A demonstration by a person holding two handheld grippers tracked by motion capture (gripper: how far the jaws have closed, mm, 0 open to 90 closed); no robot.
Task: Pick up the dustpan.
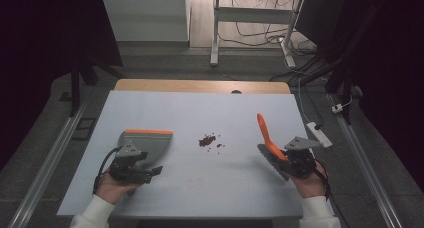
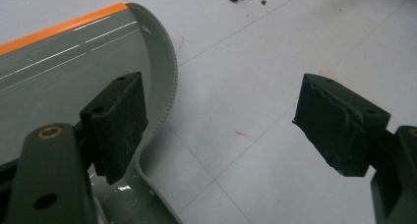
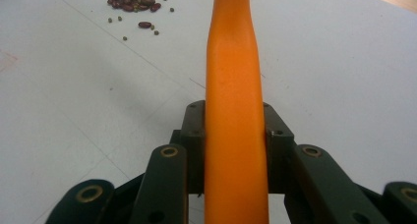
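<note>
**Brush in hand, dustpan not yet gripped, spilled beans waiting**

A small heap of dark red beans [image 1: 207, 140] lies near the middle of a pale desk [image 1: 200, 188]; every place below is told from that heap.

To the left of the beans, well apart from them, a grey dustpan [image 1: 148, 144] with an orange lip lies flat on the desk, its lip on the far side. The left tool [image 1: 134, 169] hangs over the pan's near end, released: in the left gripper view its jaws stand wide, one above the pan's grey surface [image 2: 74, 71], the other over bare desk, and neither pad presses on anything.

To the right of the beans, also well apart, the right tool [image 1: 292, 160] is clenched on the orange handle of a brush [image 1: 267, 135]. The right gripper view shows the handle [image 3: 233, 111] squeezed between both jaws and running away toward the beans [image 3: 133, 3].

Judged from this, the sweeping has not begun. The next move likely calls for the left tool to close on the dustpan, bring its lip beside the heap, and for the brush to push the beans in.
</note>
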